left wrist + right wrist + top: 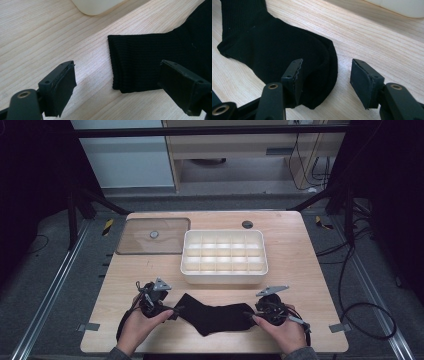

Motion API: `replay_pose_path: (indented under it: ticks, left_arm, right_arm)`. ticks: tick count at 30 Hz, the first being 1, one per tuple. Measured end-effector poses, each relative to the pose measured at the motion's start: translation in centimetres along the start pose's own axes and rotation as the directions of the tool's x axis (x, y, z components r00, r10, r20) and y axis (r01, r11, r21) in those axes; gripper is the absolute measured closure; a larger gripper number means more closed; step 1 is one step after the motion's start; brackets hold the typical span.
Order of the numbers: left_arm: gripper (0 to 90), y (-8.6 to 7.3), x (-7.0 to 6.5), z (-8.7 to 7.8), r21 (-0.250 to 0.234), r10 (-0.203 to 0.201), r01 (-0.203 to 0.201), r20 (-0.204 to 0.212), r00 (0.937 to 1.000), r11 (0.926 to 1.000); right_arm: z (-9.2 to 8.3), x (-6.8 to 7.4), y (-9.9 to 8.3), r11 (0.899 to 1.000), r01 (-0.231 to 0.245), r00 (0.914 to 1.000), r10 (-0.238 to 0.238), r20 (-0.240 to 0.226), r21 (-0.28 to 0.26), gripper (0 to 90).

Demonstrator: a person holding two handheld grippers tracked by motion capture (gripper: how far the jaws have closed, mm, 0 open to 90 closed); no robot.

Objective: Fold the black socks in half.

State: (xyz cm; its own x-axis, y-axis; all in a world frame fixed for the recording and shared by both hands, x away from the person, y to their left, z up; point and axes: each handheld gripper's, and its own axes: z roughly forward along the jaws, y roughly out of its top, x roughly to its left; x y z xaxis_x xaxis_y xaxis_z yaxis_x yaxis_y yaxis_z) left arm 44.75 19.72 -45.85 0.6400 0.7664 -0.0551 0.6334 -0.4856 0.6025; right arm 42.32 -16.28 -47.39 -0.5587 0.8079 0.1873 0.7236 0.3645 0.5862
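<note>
L claw [117, 85] open, at ribbed cuff of black sock [215, 317]; R claw [325, 82] open, at toe end. Sock lies flat on light wood surface [300, 270], near edge, centre. Beyond: white compartment tray [224, 257]; far left, clear lid [152, 236]. Surroundings: grey floor [45, 270], cables [360, 285], dark frame.

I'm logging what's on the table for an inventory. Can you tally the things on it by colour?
Black: 1, the sock
White: 1, the divided box
Clear brownish: 1, the lid
Total: 3 things, not counting the left gripper and right gripper at the sock's ends.
</note>
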Motion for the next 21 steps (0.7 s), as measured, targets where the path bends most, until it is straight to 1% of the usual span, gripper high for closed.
replay_pose_path:
  ticks: [2,4,5,7,10,12,15,16,18,20,21]
  left_arm:
    - [14.2,0.0,0.0,0.0,0.001,0.002,-0.002,0.001,1.0000,1.0000]
    - [15.2,0.0,-0.1,0.1,0.008,0.009,-0.009,-0.001,1.0000,0.9999]
    - [15.5,0.0,-0.1,0.1,0.010,0.012,-0.012,-0.002,0.9999,0.9999]
    - [16.1,0.0,-0.1,0.2,0.014,0.016,-0.016,0.002,0.9999,0.9998]
    - [19.2,0.0,0.0,0.2,0.019,0.015,-0.016,0.008,0.9999,0.9997]
    - [21.3,0.0,0.1,0.3,0.022,0.012,-0.012,0.009,0.9999,0.9997]
    - [24.9,0.2,0.1,0.4,0.038,0.019,-0.019,0.018,0.9997,0.9991]
    - [26.5,0.4,0.1,0.4,0.048,0.027,-0.028,0.019,0.9995,0.9985]
    - [29.7,0.5,0.1,0.5,0.050,0.028,-0.029,0.019,0.9994,0.9983]
    - [33.4,0.8,0.2,0.6,0.067,0.037,-0.038,0.021,0.9991,0.9970]
    - [35.8,1.0,0.2,0.8,0.075,0.032,-0.034,0.027,0.9991,0.9966]
  right_arm:
    - [0.2,0.1,0.0,1.000,0.002,1.0000,-0.002,-0.007,0.009,46.4]
    - [0.4,0.2,0.0,1.000,0.011,0.9999,-0.011,-0.011,0.016,50.6]
    - [0.5,0.2,-0.1,1.000,0.015,0.9998,-0.015,-0.015,0.013,53.9]
    - [0.6,0.3,-0.2,1.000,0.000,0.9997,0.000,-0.023,0.023,61.2]
    - [0.6,0.3,-0.3,1.000,0.010,0.9991,-0.009,-0.042,0.023,74.5]
    - [0.5,0.4,-0.4,1.000,0.022,0.9985,-0.021,-0.050,0.020,79.6]
    - [0.4,0.7,-0.5,0.999,0.035,0.9978,-0.034,-0.057,0.017,81.6]
    - [0.3,0.7,-0.6,0.999,0.044,0.9974,-0.043,-0.058,0.016,81.6]
    - [0.3,0.9,-0.6,0.999,0.052,0.9967,-0.051,-0.063,0.016,81.6]
    - [0.3,1.0,-0.7,0.999,0.052,0.9969,-0.051,-0.060,0.016,81.4]
    - [0.3,1.1,-0.7,0.999,0.050,0.9970,-0.049,-0.059,0.013,81.2]
